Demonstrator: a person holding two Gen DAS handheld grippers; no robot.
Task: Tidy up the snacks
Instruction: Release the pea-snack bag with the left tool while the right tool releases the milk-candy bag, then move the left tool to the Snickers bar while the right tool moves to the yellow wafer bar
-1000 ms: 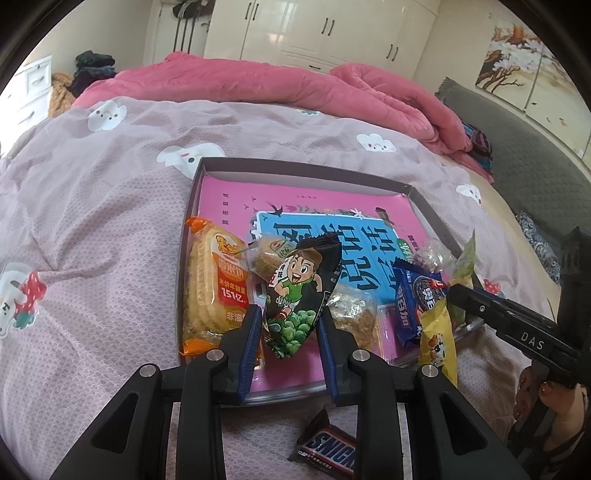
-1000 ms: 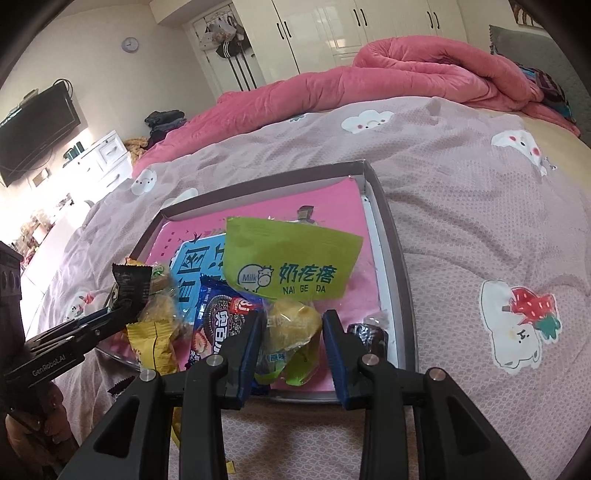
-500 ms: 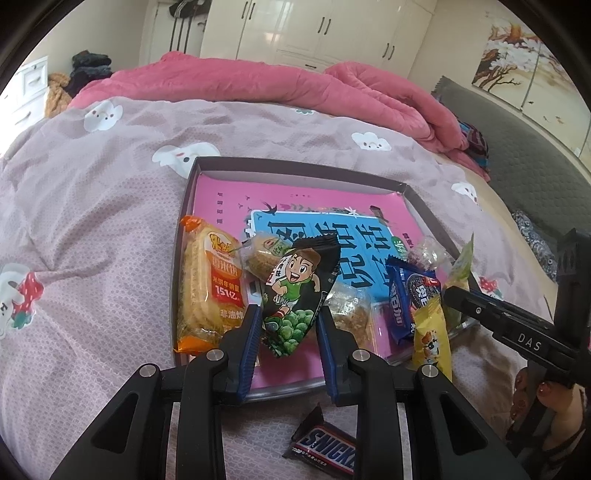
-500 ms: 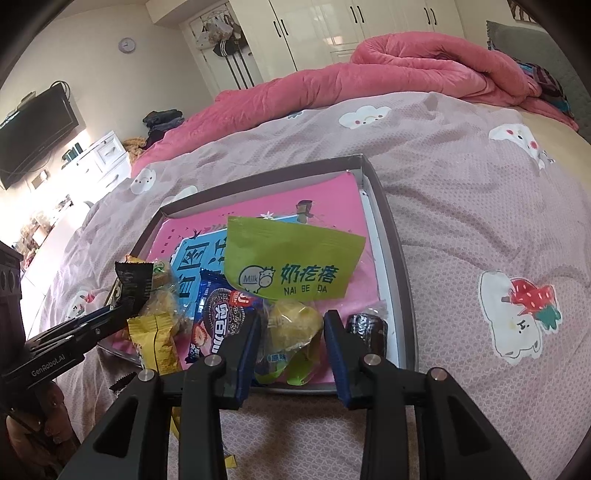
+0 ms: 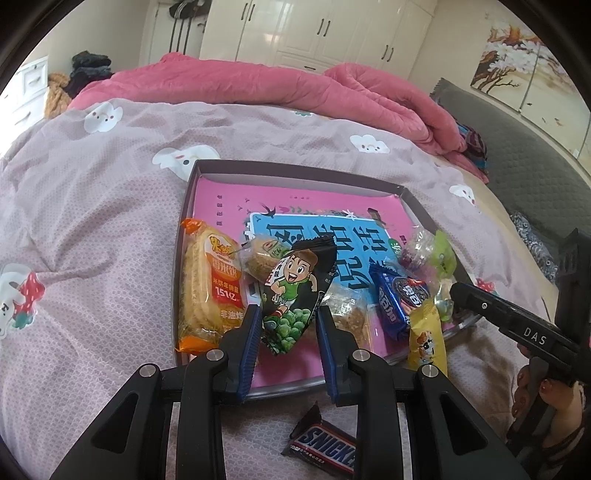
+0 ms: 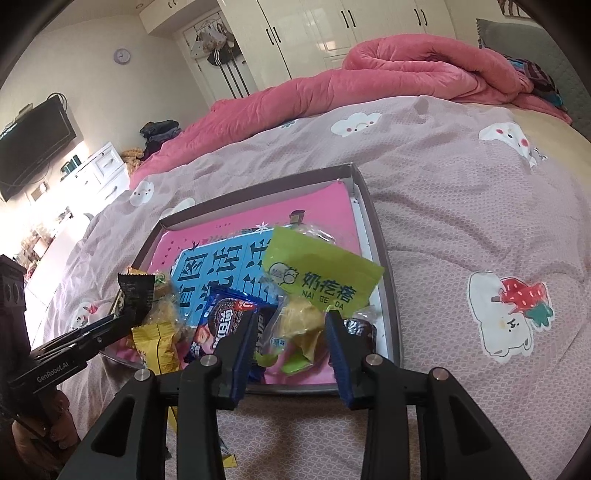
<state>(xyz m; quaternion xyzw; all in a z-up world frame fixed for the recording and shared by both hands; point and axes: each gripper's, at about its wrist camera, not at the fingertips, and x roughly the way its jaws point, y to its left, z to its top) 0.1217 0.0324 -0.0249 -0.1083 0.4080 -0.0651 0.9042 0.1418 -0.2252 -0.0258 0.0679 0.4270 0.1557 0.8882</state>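
Observation:
A grey tray with a pink and blue liner lies on the bed, snacks along its near edge. My left gripper is shut on a black green-pea packet with a cartoon boy, held over the tray beside an orange rice-cracker pack. My right gripper is open around a clear bag with a yellow cake, under a green milk-candy bag. A blue Oreo pack lies left of it. A Snickers bar lies on the sheet in front of the tray.
The tray rests on a pink-grey patterned sheet. A rolled pink duvet lies behind it. White wardrobes stand at the back, and a grey headboard is at the right.
Both grippers have drawn back slightly toward the near edge of the tray. The left one still holds the pea packet. The right fingers look a little wider apart.

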